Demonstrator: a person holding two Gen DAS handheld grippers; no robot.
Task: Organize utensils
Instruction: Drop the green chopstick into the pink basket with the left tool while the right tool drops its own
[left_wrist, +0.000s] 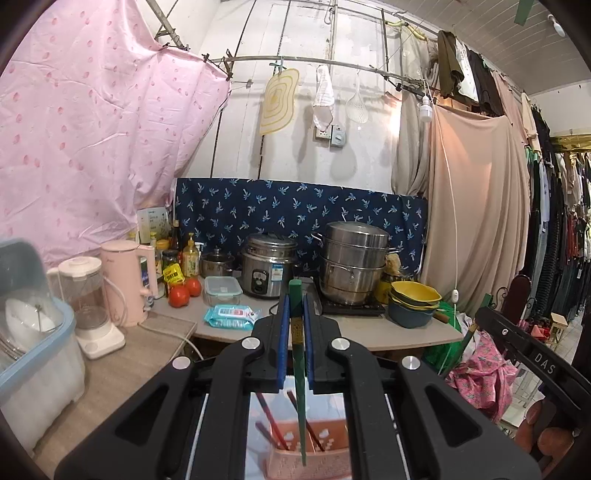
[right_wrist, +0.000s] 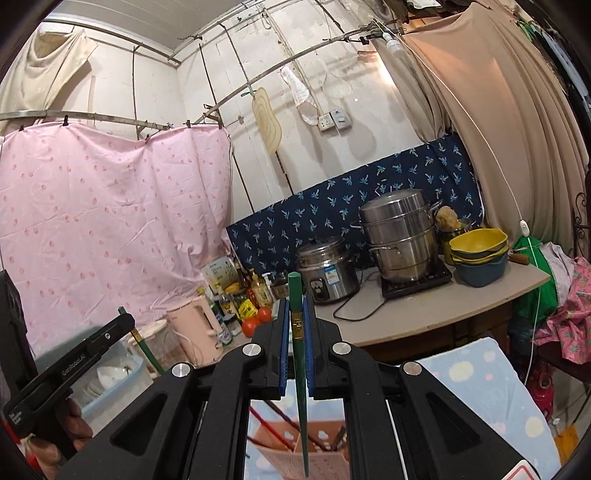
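Note:
In the left wrist view my left gripper (left_wrist: 294, 306) is shut on a green chopstick (left_wrist: 298, 369) that stands nearly upright, its thin tip hanging over a pink slotted utensil holder (left_wrist: 314, 458). Red chopsticks (left_wrist: 271, 432) lean inside the holder. In the right wrist view my right gripper (right_wrist: 295, 306) is shut on a second green chopstick (right_wrist: 301, 373), tip down over the same holder (right_wrist: 317, 458). The left gripper (right_wrist: 125, 321) shows at the left there with its chopstick (right_wrist: 147, 350). The right gripper (left_wrist: 491, 317) shows at the right edge of the left view.
A counter (left_wrist: 369, 328) behind carries a rice cooker (left_wrist: 267, 269), a steel steamer pot (left_wrist: 352, 262), stacked bowls (left_wrist: 413, 302), tomatoes (left_wrist: 183, 291), a pink kettle (left_wrist: 125, 280) and a blender (left_wrist: 86, 302). A blue dish bin (left_wrist: 33, 325) stands at left. Hanging clothes line the right.

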